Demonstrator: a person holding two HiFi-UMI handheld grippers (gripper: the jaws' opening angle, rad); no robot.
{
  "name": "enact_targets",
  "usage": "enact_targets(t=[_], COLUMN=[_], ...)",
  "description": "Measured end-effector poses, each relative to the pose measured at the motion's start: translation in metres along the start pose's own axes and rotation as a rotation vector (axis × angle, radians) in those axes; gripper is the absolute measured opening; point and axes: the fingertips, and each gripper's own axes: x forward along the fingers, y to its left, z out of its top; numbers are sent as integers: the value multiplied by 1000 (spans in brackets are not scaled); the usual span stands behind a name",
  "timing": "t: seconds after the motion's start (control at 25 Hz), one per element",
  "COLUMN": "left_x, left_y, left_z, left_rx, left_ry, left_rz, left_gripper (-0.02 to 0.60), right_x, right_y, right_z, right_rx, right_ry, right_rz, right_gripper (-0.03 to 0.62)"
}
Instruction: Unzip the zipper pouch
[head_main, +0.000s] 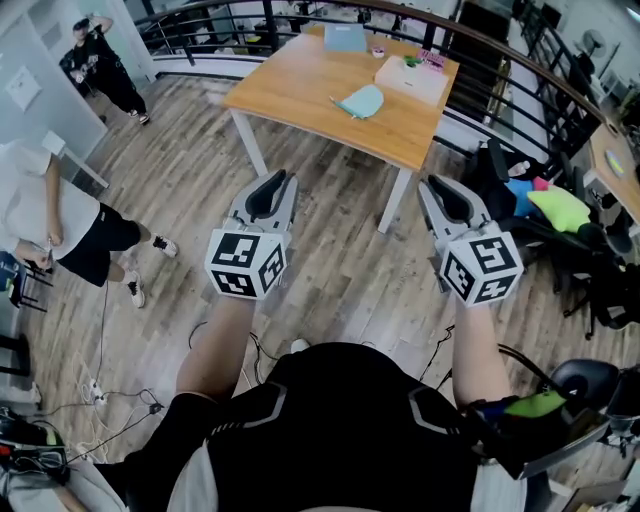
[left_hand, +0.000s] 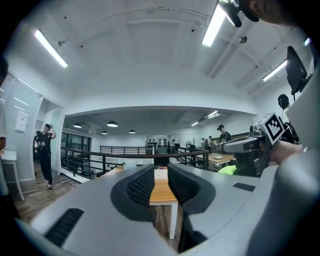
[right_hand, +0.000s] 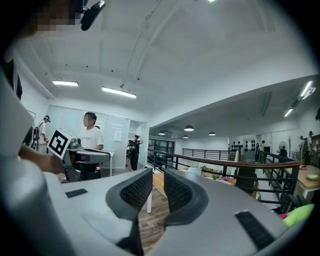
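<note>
The work on the pouch (head_main: 362, 101) has not started yet, in my judgement; the step in hand is only the approach. The person stands on the wooden floor (head_main: 330, 250), well apart from the counter (head_main: 300, 85), and both tools are held level in front of the body.

The left hand-held gripper (head_main: 274, 182) has its jaws a little apart. In the left gripper view only a narrow gap shows between the pads of this left hand-held gripper (left_hand: 161, 172), and nothing is in the gap; only the far counter is seen through it. The right hand-held gripper (head_main: 441, 186) is also slightly open and holds nothing. In the right gripper view its pads (right_hand: 158, 181) stand apart, with only floor and the counter's edge behind them.

Far ahead, the pale green flat thing that I take for the pouch lies on the counter, toward its right half, near a light box (head_main: 410, 78).

The next move, I think, calls for walking to the counter. Then one tool should pin the pouch near the zipper end and the other should take the small pull tab. I cannot make out the tab from here.
</note>
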Motion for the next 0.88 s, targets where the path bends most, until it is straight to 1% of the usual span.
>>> enact_targets(t=[0.08,0.12,0.2,0.32,0.36,0.48,0.72,0.88], left_x=[3,4,8,14,16,23,38,48], left_y=[-5,-7,-10,-13,-13,-19,-30,-35], left_z=[1,2,4,6,5,5,-1,-3], left_rx=[2,1,-9,-5,0,5,19,16], left_ry=[-4,-8,-24,-31,-29,-29,-16,-14], left_rz=[-15,-21,-29,-20,-16,-10,9,23], left_gripper=[157,181,205,246,248,249,258,258], right_x=[-3,-4,-6,-5,-4,-3,-4,2], right_y=[-6,-11,-21,-29,-30,-35,-48,-64], right_z=[1,2,1,-2,-3,-6,-13,-17], right_rx=[7,15,29,20,18,27,21,22], right_ry=[-15,-22,-27,-21,-19,-20,-22,-26], right_rz=[4,4,3,1,2,11,54,67], right_gripper=[97,130,186,203,215,224,224,224])
